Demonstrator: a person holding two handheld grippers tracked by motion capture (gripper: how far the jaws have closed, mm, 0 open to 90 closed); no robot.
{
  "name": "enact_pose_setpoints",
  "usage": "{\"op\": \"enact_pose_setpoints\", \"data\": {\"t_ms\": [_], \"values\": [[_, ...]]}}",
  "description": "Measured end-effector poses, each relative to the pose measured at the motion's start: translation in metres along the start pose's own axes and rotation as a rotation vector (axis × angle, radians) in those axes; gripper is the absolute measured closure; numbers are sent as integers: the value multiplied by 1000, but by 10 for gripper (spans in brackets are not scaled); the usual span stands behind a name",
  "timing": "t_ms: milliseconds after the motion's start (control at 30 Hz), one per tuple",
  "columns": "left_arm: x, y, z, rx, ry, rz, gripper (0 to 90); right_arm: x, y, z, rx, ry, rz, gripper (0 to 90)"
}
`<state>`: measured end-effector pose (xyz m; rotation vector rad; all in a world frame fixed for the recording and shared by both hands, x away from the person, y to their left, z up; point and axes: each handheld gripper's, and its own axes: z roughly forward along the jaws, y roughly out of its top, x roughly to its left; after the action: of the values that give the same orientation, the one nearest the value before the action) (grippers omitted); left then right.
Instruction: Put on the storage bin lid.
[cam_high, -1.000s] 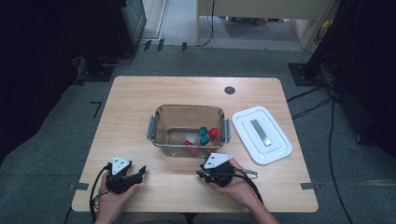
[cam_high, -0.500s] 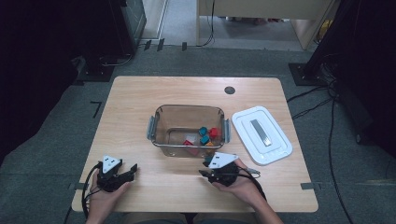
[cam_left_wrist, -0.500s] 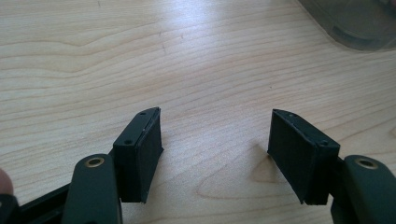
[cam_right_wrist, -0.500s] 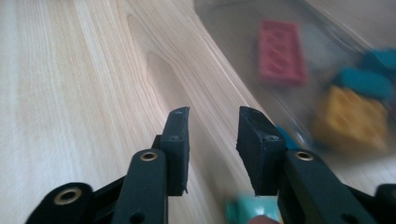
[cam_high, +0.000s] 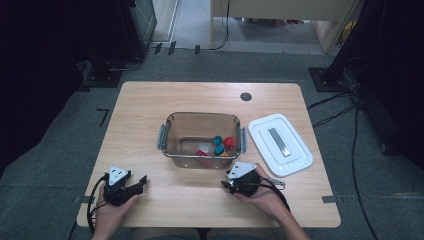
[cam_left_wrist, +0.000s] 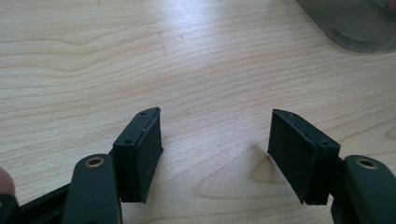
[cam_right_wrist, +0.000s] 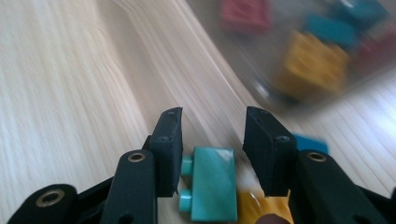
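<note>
Right tongs (cam_right_wrist: 212, 135) have just been opening, with a teal brick (cam_right_wrist: 212, 184) sitting loose between the jaws on the bench (cam_high: 150, 115), just in front of the clear tub (cam_high: 202, 140). Left tongs (cam_left_wrist: 217, 154) are spread wide, holding nothing.

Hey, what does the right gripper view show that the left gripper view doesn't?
The right gripper view shows the right gripper, whose jaws have just been opening, with a teal brick lying between them, apart from the right-hand pad, and blurred red, blue and yellow bricks inside the clear bin. The left gripper view shows the left gripper open over bare wood. Both share the wooden table and the bin.
</note>
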<state>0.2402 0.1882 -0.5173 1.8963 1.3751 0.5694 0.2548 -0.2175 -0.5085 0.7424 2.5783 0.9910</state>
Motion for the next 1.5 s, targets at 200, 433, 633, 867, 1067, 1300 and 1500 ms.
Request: {"op": "enact_pose_setpoints", "data": {"t_ms": [200, 433, 633, 867, 1067, 1300, 1500], "values": [[0, 0, 0, 0, 4, 1, 351, -20, -21, -19, -7, -51, 61, 583], [0, 0, 0, 0, 4, 2, 352, -34, -34, -33, -21, -49, 113, 618], [0, 0, 0, 0, 1, -2, 351, -31, -32, -41, -43, -34, 106, 550], [0, 0, 0, 0, 1, -1, 351, -41, -41, -57, -46, -71, 157, 480], [0, 0, 0, 0, 4, 2, 351, -46, -46, -62, -11, -86, 210, 405], [0, 0, 0, 0, 4, 2, 351, -55, -53, -68, -40, -101, 263, 567], [-1, 0, 0, 1, 5, 3, 351, -53, -55, -59, 6, -107, 249, 502]]}}
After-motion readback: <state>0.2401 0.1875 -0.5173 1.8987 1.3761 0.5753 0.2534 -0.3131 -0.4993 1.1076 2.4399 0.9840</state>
